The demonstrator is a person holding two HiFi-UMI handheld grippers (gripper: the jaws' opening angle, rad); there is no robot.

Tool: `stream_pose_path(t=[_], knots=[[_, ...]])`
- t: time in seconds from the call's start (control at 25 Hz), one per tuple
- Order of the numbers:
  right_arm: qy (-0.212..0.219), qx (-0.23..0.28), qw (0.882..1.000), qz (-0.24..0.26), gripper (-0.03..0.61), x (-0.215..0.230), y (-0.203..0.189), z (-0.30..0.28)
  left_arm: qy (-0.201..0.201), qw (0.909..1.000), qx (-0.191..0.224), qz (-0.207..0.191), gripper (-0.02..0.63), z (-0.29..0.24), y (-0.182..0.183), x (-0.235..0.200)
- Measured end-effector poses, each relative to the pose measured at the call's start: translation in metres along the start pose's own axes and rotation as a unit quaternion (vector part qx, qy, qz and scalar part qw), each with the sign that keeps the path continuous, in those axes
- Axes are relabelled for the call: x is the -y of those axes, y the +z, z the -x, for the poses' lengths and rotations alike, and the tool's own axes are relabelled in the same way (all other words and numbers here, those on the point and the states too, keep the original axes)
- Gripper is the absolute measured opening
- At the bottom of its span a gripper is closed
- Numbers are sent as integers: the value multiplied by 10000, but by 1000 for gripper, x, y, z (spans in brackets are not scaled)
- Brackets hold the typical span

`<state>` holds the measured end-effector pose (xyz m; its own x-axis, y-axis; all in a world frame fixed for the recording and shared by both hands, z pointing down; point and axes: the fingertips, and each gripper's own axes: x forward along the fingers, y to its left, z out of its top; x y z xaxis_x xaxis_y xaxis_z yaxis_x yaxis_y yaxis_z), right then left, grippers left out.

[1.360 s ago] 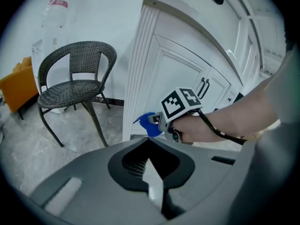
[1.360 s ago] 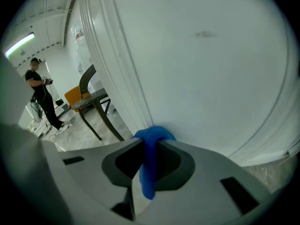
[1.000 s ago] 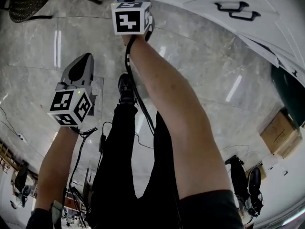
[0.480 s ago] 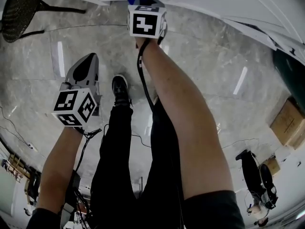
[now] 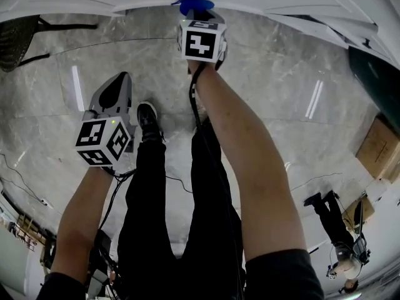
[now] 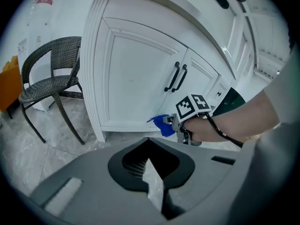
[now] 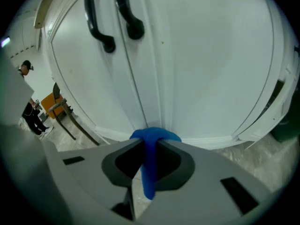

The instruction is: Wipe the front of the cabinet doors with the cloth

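Our right tool (image 7: pixel 149 149) pinches the cloth (image 7: pixel 152 136) low against the cabinet doors (image 7: pixel 201 69) ahead. Our left tool (image 6: pixel 150 168) is closed and empty; we judge the upper panels undone.

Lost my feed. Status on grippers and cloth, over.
Right gripper shut on blue cloth, low on the cabinet doors by the centre seam. Left gripper shut, empty, held back. Nothing in the way.

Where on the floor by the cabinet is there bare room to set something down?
Bare marble floor lies between the cabinet and the cardboard box, and again between the wicker chair and the left gripper. Crowded: around the legs and cables, and where the right gripper holds the blue cloth.
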<state>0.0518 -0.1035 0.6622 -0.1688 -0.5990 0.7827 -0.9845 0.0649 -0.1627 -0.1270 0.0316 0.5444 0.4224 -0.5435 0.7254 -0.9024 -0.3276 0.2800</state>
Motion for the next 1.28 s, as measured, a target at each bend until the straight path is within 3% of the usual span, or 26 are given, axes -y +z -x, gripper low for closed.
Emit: stream_pose_path(t=[0.2,0.52,0.72,0.84,1.0,1.28], knots=[[363,-114,9987,345,57,-46,-13,-10,129,9996,230,85,-2,10,2,-12],[1290,-59,9895,652,57,-215,-11,-63,380,9983,241,368,-2,61,-20,-94],[1893,32,9752,1146,57,-286,-2,-95,534,9962,251,642,-2,92,-31,-132],[1749,-55,9790,1050,57,-284,1,-112,533,9960,272,663,-2,93,-33,-150],[1291,-116,9882,816,57,-243,0,-111,609,9946,311,786,-2,86,-30,-163],[664,-58,9961,578,57,-138,5,-87,203,9976,335,570,-2,58,7,-104]])
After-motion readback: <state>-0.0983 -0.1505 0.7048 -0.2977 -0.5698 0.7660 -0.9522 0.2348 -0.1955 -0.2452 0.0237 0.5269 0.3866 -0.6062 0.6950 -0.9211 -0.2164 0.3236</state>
